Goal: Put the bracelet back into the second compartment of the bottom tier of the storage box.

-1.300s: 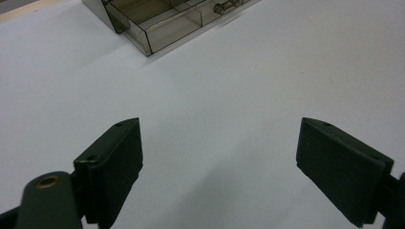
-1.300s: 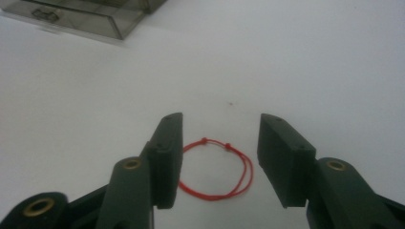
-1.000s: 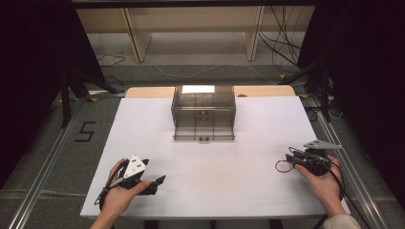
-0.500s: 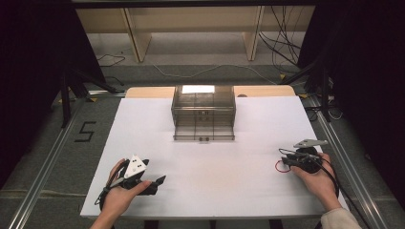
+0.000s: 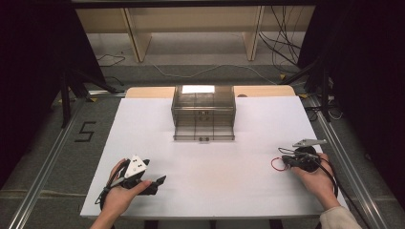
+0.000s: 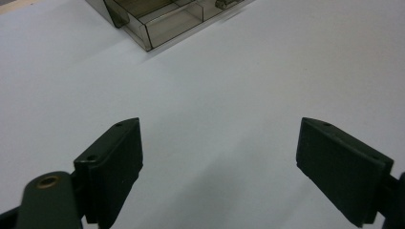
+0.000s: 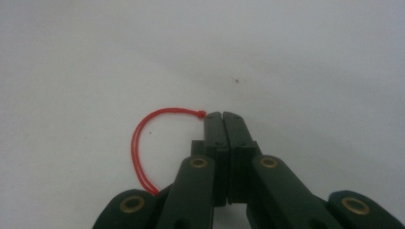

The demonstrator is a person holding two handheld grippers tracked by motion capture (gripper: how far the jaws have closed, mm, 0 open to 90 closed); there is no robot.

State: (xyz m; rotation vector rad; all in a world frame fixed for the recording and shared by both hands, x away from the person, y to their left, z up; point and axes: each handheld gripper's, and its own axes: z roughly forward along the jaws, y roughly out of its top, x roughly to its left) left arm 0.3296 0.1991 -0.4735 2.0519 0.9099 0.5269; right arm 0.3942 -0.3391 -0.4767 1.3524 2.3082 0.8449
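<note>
A thin red string loop [image 7: 136, 143] lies on the white table [image 5: 210, 162] at the right. One end of it runs in between the closed tips of my right gripper [image 7: 222, 117]. From above, the right gripper [image 5: 282, 161] points left, with the red loop [image 5: 276, 164] curling out at its tips. At the front left, a hand rests my left gripper [image 5: 160, 181] on the table. Its jaws stand wide apart over bare table, with nothing between them [image 6: 219, 167].
A smoky clear plastic drawer box [image 5: 204, 112] stands at the back middle of the table, its drawer pulled forward; its corner shows in the left gripper view [image 6: 162, 19]. Cables trail from both grippers. Metal rails [image 5: 45, 176] run along the table's sides.
My right gripper has shifted a little left and away from the person, taking the red loop with it. The left gripper has stayed put.
</note>
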